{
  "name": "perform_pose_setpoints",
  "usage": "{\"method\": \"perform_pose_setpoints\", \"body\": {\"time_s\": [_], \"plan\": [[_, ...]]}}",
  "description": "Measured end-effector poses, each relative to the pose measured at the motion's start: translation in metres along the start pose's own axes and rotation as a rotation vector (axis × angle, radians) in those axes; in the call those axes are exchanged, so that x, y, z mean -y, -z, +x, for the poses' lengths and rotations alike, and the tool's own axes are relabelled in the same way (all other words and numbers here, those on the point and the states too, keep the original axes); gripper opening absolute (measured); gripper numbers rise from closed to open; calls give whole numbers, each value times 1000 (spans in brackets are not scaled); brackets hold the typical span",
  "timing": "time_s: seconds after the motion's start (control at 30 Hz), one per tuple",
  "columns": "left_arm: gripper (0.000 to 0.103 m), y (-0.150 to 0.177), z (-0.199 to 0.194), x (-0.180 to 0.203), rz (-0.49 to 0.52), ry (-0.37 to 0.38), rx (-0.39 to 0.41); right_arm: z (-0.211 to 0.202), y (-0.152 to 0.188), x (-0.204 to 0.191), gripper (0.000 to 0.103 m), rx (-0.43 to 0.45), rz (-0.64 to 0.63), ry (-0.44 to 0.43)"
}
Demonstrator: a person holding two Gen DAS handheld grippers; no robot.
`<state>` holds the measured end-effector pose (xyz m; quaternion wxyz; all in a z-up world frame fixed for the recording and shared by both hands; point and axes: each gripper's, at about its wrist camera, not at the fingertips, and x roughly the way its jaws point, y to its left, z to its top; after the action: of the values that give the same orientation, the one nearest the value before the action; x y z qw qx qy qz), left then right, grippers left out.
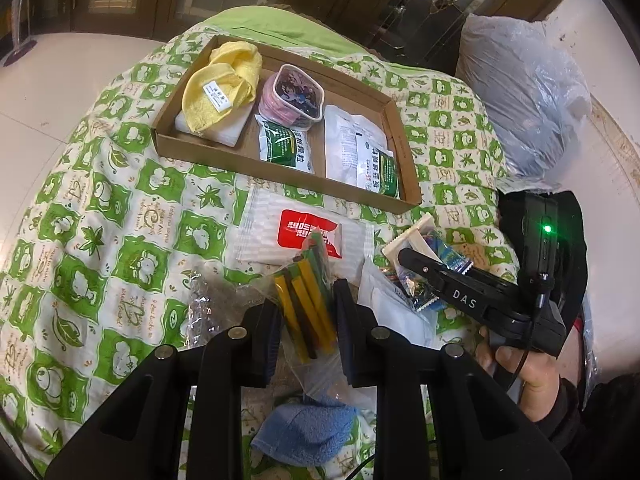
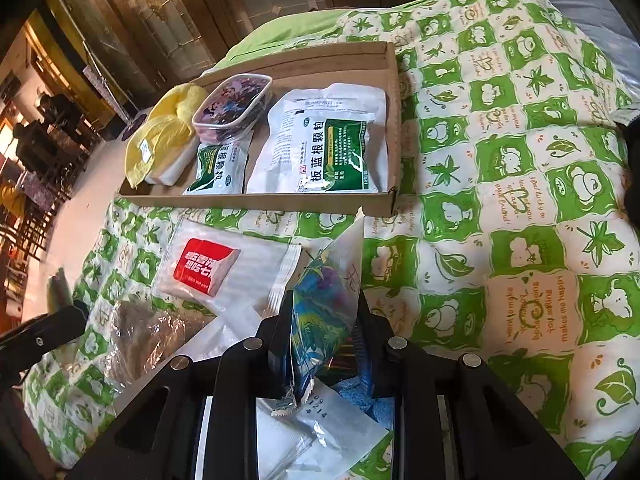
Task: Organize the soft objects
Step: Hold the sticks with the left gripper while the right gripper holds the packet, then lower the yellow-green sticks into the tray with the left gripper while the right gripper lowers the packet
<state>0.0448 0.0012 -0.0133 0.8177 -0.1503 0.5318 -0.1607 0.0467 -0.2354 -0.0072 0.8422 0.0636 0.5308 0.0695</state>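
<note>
My left gripper point(image 1: 307, 320) is shut on a clear bag of yellow and green sticks point(image 1: 308, 296), held above the green-patterned quilt point(image 1: 100, 240). My right gripper point(image 2: 324, 328) is shut on a blue and green snack packet point(image 2: 326, 308) that stands upright between its pads; in the left wrist view the right gripper point(image 1: 412, 264) sits at the right, held by a hand. Beyond both lies a cardboard tray point(image 1: 408, 168) holding a yellow towel point(image 1: 224, 88), a clear pouch point(image 1: 292, 92) and two green-and-white sachets point(image 1: 286, 148). A blue towel point(image 1: 308, 428) lies below the left gripper.
A white wipes packet with a red label point(image 1: 304, 236) lies between the tray and the grippers. Crinkled clear plastic point(image 2: 152, 336) and white packets point(image 2: 320, 432) lie near the right gripper. A large grey plastic bag point(image 1: 520, 100) stands at the far right, off the quilt.
</note>
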Motion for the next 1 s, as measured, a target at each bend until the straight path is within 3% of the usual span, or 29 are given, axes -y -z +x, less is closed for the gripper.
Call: {"method": "perform_pose_setpoints", "body": {"time_s": [0.53, 0.77, 1.0], "plan": [[22, -5, 14, 9, 84, 38, -26, -4, -11, -7, 24, 23, -16, -32], [22, -31, 48, 12, 97, 79, -42, -20, -10, 3, 24, 54, -7, -29], [22, -72, 64, 13, 91, 103, -36, -39, -47, 14, 24, 113, 30, -42]]}}
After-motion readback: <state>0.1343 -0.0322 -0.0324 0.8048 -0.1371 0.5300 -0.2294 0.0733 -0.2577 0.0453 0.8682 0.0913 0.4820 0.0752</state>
